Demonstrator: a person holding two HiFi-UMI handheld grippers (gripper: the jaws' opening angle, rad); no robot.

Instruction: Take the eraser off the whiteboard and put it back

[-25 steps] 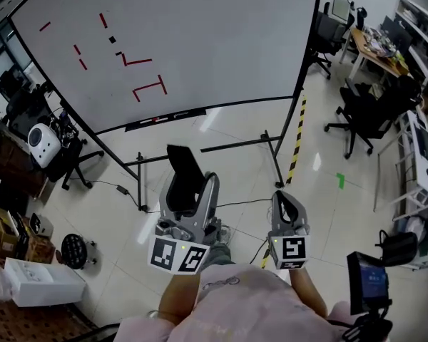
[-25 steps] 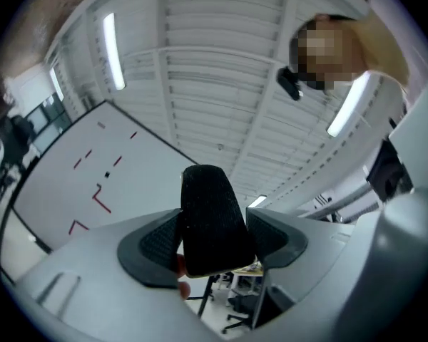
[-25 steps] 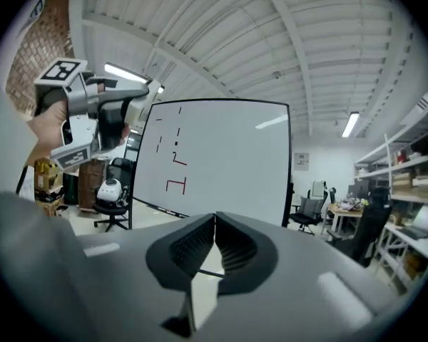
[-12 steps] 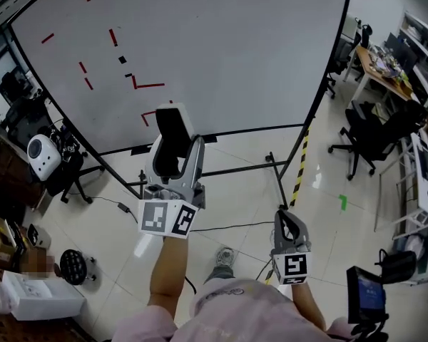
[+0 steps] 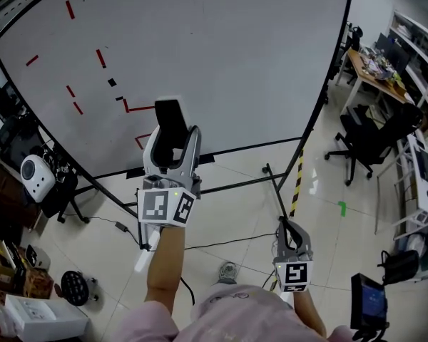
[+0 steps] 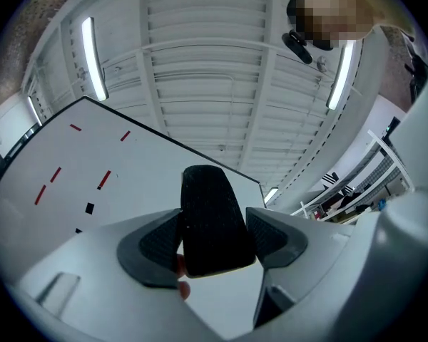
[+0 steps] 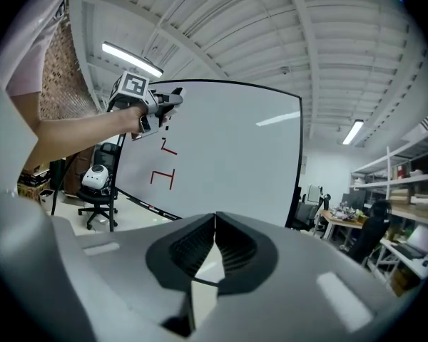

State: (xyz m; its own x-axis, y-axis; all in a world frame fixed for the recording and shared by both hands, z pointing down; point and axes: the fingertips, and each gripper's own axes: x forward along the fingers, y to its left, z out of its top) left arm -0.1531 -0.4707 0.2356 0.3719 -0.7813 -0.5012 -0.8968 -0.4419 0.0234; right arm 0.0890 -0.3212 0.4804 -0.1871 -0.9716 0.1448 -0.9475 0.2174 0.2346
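Observation:
The black eraser [image 5: 170,122] stands upright between the jaws of my left gripper [image 5: 171,135], which is shut on it and raised in front of the whiteboard [image 5: 235,48]. The eraser overlaps the red bracket marks [image 5: 138,108] low on the board; whether it touches the board I cannot tell. In the left gripper view the eraser [image 6: 210,219] fills the gap between the dark pads, with the board's red and black dashes [image 6: 103,179] beyond. My right gripper [image 5: 288,235] hangs low at the right, shut and empty; its pads [image 7: 232,251] meet.
The whiteboard's stand legs [image 5: 274,180] and a cable [image 5: 221,244] cross the floor below. Yellow-black tape [image 5: 297,184] runs along the floor at the right. Office chairs [image 5: 367,137] and desks stand right; a white device on a chair [image 5: 36,178] and boxes [image 5: 36,315] stand left.
My left gripper has lifted the eraser from waist height up and forward in front of the board's red marks. The right gripper has dropped lower in the view, still shut.

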